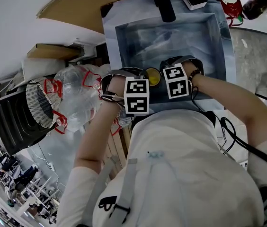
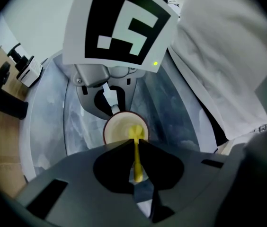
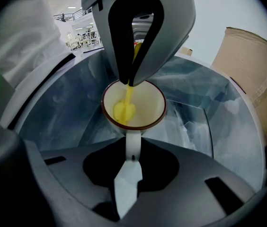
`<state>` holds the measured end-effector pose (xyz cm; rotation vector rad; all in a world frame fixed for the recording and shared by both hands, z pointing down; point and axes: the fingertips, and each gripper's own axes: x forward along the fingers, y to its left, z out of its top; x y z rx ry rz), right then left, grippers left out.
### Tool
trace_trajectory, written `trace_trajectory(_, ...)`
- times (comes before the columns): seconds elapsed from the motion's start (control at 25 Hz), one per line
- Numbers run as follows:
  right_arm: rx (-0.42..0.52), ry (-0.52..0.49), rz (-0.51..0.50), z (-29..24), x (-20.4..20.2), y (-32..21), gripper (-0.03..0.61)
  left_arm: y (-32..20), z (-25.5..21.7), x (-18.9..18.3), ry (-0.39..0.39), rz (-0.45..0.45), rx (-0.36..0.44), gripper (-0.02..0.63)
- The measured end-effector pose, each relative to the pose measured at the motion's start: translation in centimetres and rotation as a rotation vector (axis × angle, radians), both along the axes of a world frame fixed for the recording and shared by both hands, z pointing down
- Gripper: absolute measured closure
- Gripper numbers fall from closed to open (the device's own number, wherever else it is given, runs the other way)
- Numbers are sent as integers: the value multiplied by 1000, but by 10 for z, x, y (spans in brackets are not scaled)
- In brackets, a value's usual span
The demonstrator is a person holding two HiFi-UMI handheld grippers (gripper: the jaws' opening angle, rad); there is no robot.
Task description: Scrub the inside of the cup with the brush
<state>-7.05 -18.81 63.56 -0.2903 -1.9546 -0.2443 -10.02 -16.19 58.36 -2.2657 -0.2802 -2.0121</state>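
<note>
The gripper views show what the marker cubes (image 1: 137, 96) block from above: right gripper (image 3: 132, 148) clamped on the handle of the cup (image 3: 148, 103), left gripper (image 2: 134, 143) clamped on the yellow brush (image 3: 124, 110) inside it, over a basin (image 1: 204, 32) beside crumpled plastic (image 1: 79, 96).

A blue-grey basin (image 1: 124, 37) sits sunk in a pale speckled counter (image 1: 252, 51). Its floor looks lined with crinkled clear film, though glare blurs it. At the far rim stand 1 small white box (image 1: 193, 0) and 1 black post (image 1: 163, 4).
</note>
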Motion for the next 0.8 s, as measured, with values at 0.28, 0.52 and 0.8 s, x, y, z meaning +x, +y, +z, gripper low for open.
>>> trace_trajectory(0.28, 3, 3, -5, 0, 0, -1, 506, 1, -2, 9, 57, 27, 50, 578)
trace_trajectory(0.52, 4, 4, -5, 0, -1, 0, 506, -3, -7, 23, 119, 19, 76, 578)
trace_trajectory(0.8, 0, 2, 2, 0, 0, 0, 506, -17, -5, 24, 108, -29, 89, 578)
